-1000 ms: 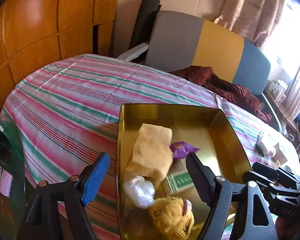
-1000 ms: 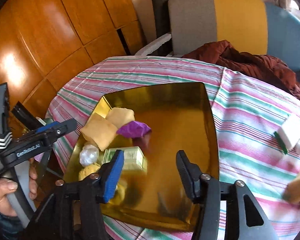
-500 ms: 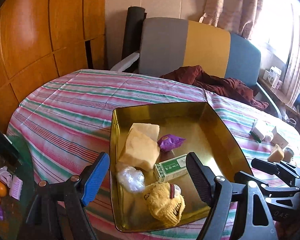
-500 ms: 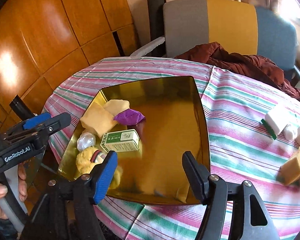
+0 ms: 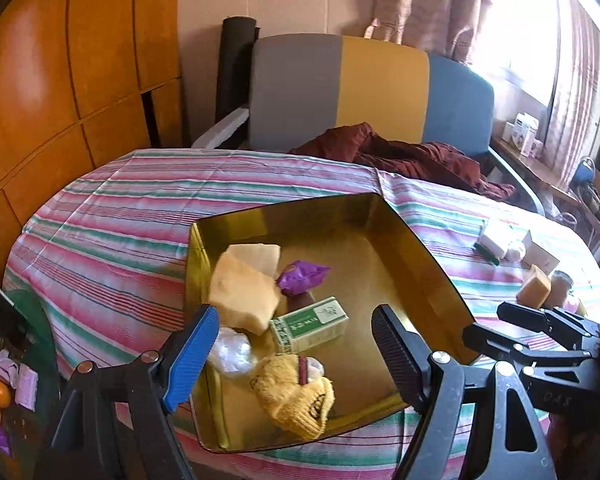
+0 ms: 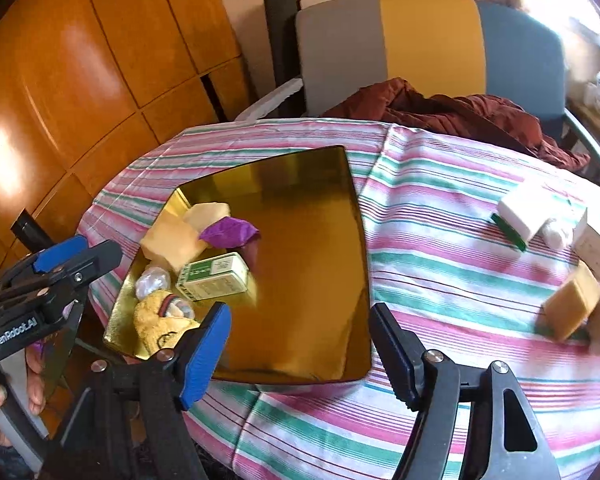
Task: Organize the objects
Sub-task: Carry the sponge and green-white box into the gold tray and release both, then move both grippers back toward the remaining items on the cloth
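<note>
A gold tray [image 5: 416, 248] [image 6: 316, 184] sits on the striped tablecloth. In it lie two yellow sponges [image 5: 242, 290] [image 6: 172, 240], a purple packet [image 5: 300, 276] [image 6: 230, 232], a green-white box [image 5: 310, 324] [image 6: 214, 278], a clear wad [image 5: 232, 354] [image 6: 152, 282] and a yellow knit toy [image 5: 296, 394] [image 6: 158, 322]. My left gripper [image 5: 296, 358] is open and empty above the tray's near edge. My right gripper [image 6: 298, 354] is open and empty over the tray's near right corner. The left gripper also shows in the right wrist view [image 6: 56, 268].
On the cloth right of the tray lie a white-green sponge [image 6: 520, 214] [image 5: 494, 242], a small bottle [image 6: 556, 236], a white box [image 6: 598, 250] and a tan block [image 6: 570, 306] [image 5: 534, 292]. A striped chair [image 5: 360, 92] with a maroon cloth [image 6: 452, 112] stands behind. Wood panelling [image 5: 60, 80] is left.
Both grippers have pulled back and risen from the tray, so more of the table shows. Both stay open. The objects in the tray have not moved.
</note>
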The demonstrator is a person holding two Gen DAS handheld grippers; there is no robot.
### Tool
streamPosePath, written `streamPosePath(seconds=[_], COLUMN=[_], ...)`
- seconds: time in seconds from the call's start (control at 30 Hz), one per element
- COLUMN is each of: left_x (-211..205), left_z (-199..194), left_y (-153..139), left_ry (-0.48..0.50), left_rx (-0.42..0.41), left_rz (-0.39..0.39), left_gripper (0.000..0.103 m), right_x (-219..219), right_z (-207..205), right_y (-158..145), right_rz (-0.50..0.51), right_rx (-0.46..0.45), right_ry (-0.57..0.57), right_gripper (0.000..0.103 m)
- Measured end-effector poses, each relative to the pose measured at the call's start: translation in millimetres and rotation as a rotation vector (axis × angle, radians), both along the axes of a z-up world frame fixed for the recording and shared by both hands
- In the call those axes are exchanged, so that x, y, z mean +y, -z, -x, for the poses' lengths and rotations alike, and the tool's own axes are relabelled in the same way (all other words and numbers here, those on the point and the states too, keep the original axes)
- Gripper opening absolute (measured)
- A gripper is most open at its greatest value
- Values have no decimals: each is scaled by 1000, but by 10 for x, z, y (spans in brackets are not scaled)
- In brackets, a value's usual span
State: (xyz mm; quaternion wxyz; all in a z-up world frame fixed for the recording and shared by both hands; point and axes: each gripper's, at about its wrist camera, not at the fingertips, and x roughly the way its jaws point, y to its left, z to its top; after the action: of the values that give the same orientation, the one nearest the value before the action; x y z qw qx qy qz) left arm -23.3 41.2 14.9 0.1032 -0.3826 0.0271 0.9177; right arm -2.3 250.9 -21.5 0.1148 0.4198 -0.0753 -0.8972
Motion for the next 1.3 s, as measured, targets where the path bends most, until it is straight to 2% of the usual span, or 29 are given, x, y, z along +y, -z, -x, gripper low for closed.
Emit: streamPosePath(seconds=[0.43,0.63,0.93,1.13,1.3], left_x=[359,599,1011,1182,1280], left_z=[75,84,59,44,17], left_y=[90,107,138,206,226], left_ry=[81,183,319,361,391], left_rx=[-61,-91,-112,-140,-146], left_rz=[-14,-35,-37,-11,-5], left_gripper=[80,79,79,79,79], right_x=[616,1018,1706,2218,2704], right_z=[-107,-221,-426,-549,-673], right_y=[168,249,295,237,249], right_rz=[16,8,-1,-5,-52], right_rx=[-51,-78,-118,-142,-180], right_ry=[144,238,388,492,585], right_gripper=[74,75,75,75,75])
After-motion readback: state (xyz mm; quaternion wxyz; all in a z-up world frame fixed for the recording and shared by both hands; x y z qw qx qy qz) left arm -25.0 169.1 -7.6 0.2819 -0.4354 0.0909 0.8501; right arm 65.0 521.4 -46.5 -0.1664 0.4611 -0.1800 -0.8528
